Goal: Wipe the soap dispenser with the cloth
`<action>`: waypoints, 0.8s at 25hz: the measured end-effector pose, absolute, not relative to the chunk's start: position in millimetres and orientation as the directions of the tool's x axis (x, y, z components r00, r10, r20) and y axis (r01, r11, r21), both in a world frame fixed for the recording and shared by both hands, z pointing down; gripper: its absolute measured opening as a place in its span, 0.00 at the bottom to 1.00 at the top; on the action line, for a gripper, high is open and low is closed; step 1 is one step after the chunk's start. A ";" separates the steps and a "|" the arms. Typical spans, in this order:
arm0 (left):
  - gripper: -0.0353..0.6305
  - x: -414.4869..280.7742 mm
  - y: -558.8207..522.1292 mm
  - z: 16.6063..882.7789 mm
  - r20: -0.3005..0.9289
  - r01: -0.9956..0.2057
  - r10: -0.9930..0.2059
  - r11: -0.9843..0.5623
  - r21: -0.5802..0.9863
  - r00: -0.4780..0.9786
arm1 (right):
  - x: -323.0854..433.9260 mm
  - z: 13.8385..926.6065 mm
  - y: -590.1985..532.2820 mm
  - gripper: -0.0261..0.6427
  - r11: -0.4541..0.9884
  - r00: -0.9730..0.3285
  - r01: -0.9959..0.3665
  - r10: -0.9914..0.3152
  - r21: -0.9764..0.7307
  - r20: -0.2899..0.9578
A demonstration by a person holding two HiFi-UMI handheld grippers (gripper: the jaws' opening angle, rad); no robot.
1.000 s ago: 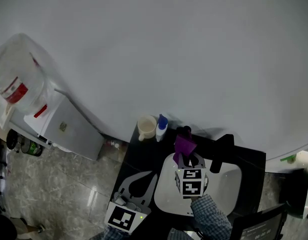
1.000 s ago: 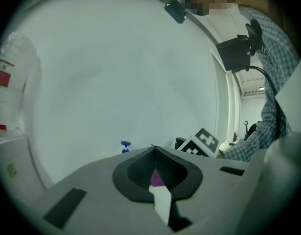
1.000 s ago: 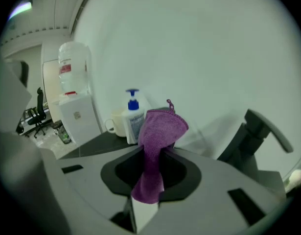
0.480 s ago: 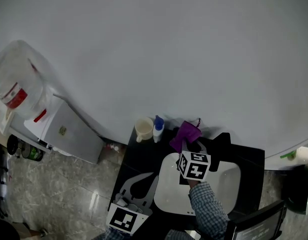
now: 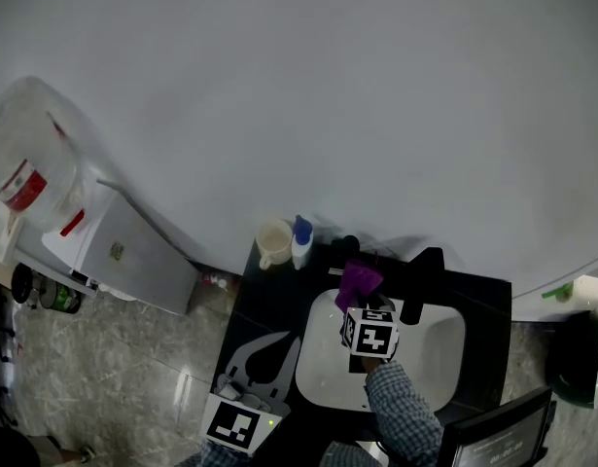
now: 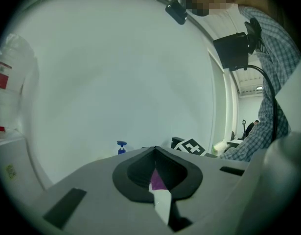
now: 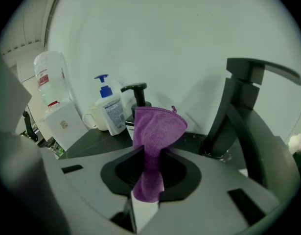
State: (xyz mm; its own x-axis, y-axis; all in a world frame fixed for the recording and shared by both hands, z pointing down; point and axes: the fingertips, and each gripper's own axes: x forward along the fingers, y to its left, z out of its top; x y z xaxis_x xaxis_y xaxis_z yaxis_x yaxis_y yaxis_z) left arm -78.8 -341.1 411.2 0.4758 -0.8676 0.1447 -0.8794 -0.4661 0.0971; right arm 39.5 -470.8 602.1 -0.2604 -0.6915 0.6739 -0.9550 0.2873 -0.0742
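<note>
A dark soap dispenser with a black pump [image 7: 135,93] stands on the black counter by the wall [image 5: 349,246]. My right gripper [image 7: 148,192] is shut on a purple cloth [image 7: 155,131]. The bunched cloth stands just in front of the dispenser and hides its body; whether they touch is unclear. From the head camera the cloth [image 5: 357,282] and right gripper [image 5: 361,307] hang over the back edge of the white basin [image 5: 435,358]. My left gripper [image 5: 282,342] rests low at the counter's left, shut [image 6: 160,202] with nothing in it.
A white bottle with a blue pump [image 7: 108,110] and a cream cup [image 5: 273,244] stand left of the dispenser. A black faucet [image 7: 238,106] rises to the right. A water cooler [image 5: 46,173] stands far left on the floor.
Half a second ago the cloth was up over the dispenser; it has dropped back toward the basin, and the pump top now shows behind it. The left gripper has stayed put.
</note>
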 end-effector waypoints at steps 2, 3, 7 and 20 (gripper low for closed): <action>0.06 -77.2 -337.3 412.4 0.151 -0.875 -0.861 -0.475 0.095 0.485 | 29.6 580.9 -459.2 0.16 0.320 -0.302 -0.943 -0.711 -0.090 0.635; 0.06 -76.2 -335.8 412.7 0.153 -0.872 -0.858 -0.482 0.091 0.490 | 24.9 565.6 -453.1 0.16 0.339 -0.327 -0.936 -0.727 -0.098 0.604; 0.06 -73.9 -327.7 411.1 0.143 -0.861 -0.849 -0.499 0.098 0.508 | 19.6 499.9 -421.6 0.16 0.391 -0.393 -0.914 -0.796 -0.105 0.461; 0.06 -52.0 -280.4 405.0 0.100 -0.762 -0.755 -0.642 0.083 0.648 | 60.6 455.8 -310.0 0.16 0.228 -0.259 -0.966 -0.892 -0.124 0.371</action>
